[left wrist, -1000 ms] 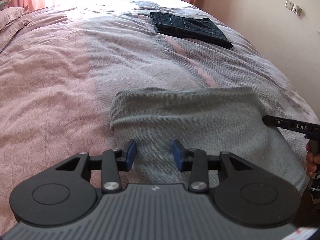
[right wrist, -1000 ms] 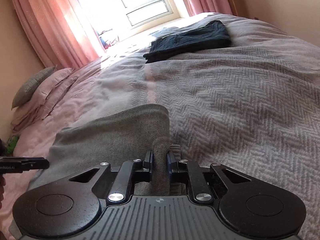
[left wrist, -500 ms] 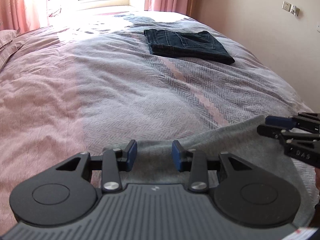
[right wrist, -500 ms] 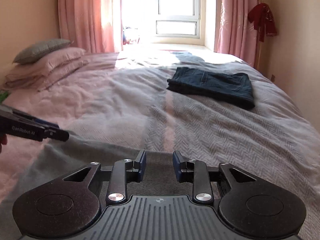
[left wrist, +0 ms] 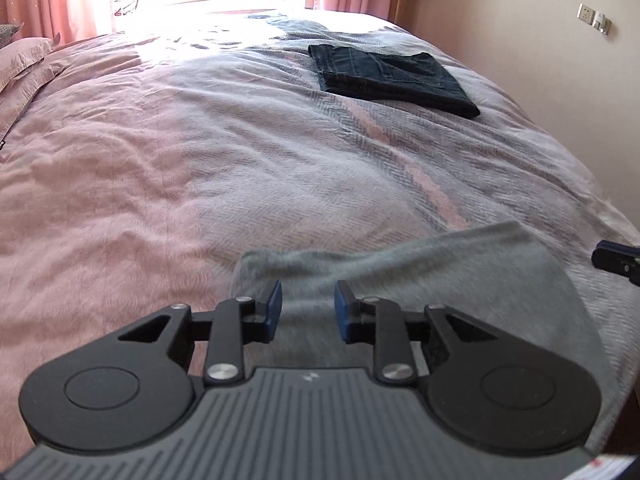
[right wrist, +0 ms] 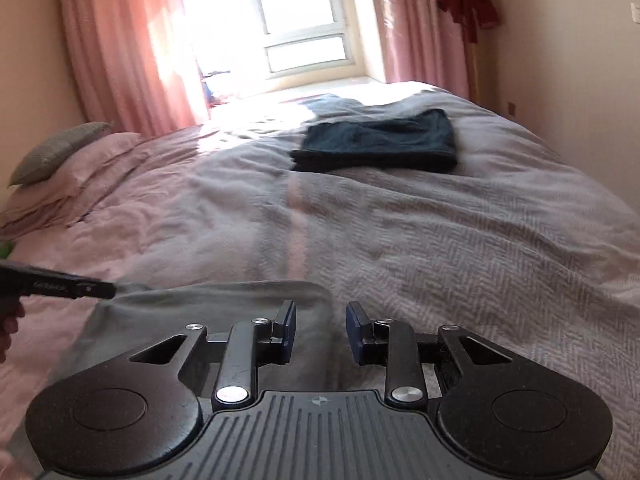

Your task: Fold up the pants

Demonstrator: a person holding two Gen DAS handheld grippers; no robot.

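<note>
1. Your grey pants lie folded on the near edge of the bed, directly under and ahead of both tools. The long axis of the bundle runs from 9 to 3 o'clock across your body.

2. Your left hand-held gripper hovers over the left part of the bundle. Its jaws are closing but still apart, and nothing is pinched between the blue pads; cloth shows only beneath the gap.

3. Your right hand-held gripper sits over the bundle's right end. Its jaws stand partly apart and hold nothing; the cloth edge runs under its left pad, bare bed under the right one.

4. In the right view, your left tool shows at 9 o'clock, over the bundle's far left corner; in the left view, the tip of your right tool peeks in at 3 o'clock, beyond the cloth's right edge.

5. Each gripper is nearest its own end, so any tidying or lifting calls for both ends taken together along that 9-to-3 axis.

6. Dark jeans lie folded at about 1 o'clock, well apart, probably finished. The grey fold looks done too, judging by its neat shape.
</note>
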